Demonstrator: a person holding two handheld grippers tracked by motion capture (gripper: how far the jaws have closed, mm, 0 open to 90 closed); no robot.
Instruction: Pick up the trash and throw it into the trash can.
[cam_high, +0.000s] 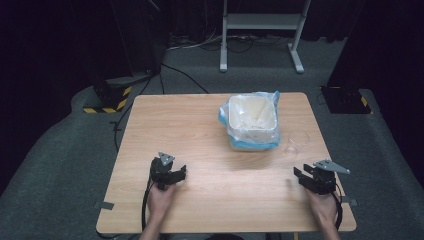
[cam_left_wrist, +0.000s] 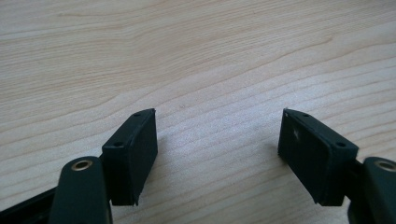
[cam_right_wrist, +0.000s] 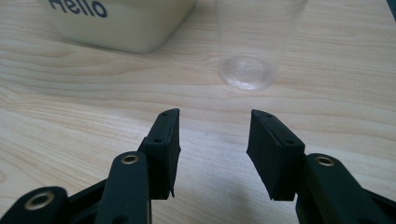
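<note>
The right gripper (cam_high: 298, 178) sits low over the desk (cam_high: 200, 200) near its front right corner, held by a hand (cam_high: 324, 210) coming in over the front edge. In the right gripper view its jaws stand apart with only bare wood between them; the pads (cam_right_wrist: 167, 154) touch nothing. They are narrower than the left pair. A clear plastic cup (cam_right_wrist: 247, 44) stands upright straight ahead of these jaws, apart from them, with a strip of bare desk between. In the high view the cup (cam_high: 296, 142) is close to the right edge, about midway along it, just beside the bin.

The left gripper (cam_high: 184, 172) rests toward the front left part of the desk, its hand (cam_high: 161, 197) also entering over the front edge. Its jaws are spread wide in the left gripper view, the pads (cam_left_wrist: 135, 154) clear of anything, wood grain running beneath and beyond them.

The cream bin (cam_high: 251, 122), lined with a clear bag with a blue edge, stands right of centre toward the back edge. In the right gripper view its wall (cam_right_wrist: 126, 23) carries the word "Hello" and lies left of the cup, the two near each other but not touching.

The whole left half and the front middle of the desk are bare wood, giving broad room between the two grippers. On the right, room is tighter: the cup stands between bin and right edge.
</note>
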